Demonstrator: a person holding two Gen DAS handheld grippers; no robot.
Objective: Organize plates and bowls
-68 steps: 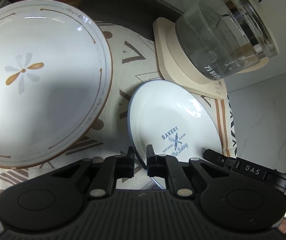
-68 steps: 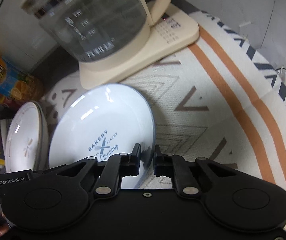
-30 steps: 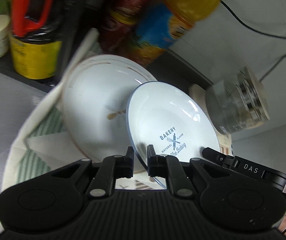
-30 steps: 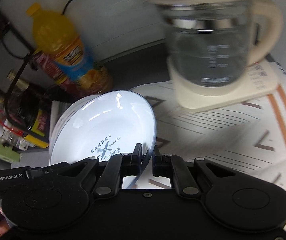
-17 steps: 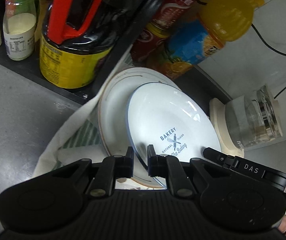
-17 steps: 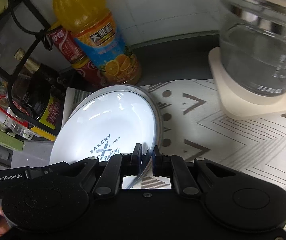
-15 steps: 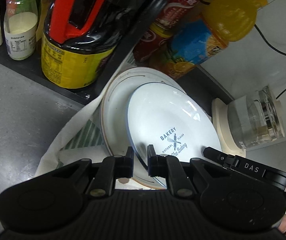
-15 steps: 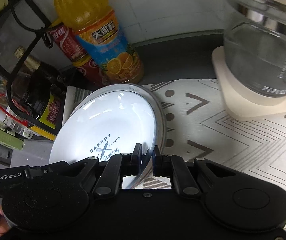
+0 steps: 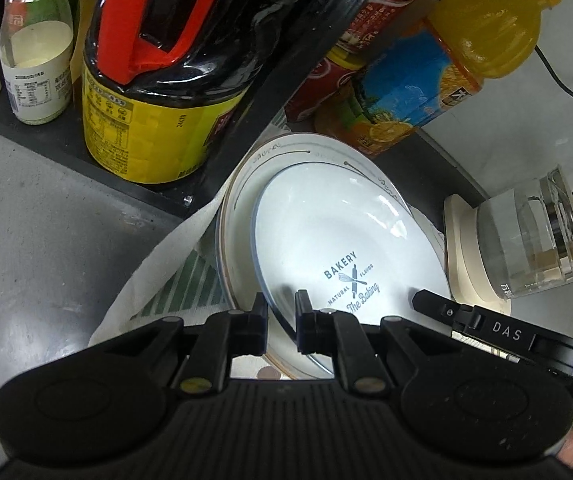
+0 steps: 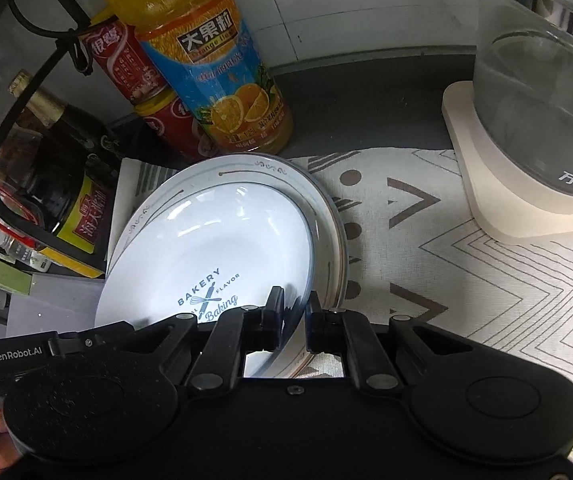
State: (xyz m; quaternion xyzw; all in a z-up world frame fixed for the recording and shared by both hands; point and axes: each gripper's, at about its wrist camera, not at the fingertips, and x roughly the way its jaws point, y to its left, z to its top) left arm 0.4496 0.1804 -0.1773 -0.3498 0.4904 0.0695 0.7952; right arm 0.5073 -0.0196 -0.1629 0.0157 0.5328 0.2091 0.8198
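A white bakery plate with a blue rim and "BAKERY" print is held by both grippers over a larger white plate with a brown rim. My left gripper is shut on the bakery plate's left edge. My right gripper is shut on its right edge. In the right wrist view the bakery plate covers most of the large plate. I cannot tell whether the two plates touch.
An orange juice bottle and a red can stand just behind the plates. A dark soy sauce jug sits on a black rack at the left. A glass kettle on a cream base stands at the right on a patterned cloth.
Both grippers have carried the bakery plate left from beside the kettle to over the large plate. In the last half second it has sunk a little closer to the large plate.
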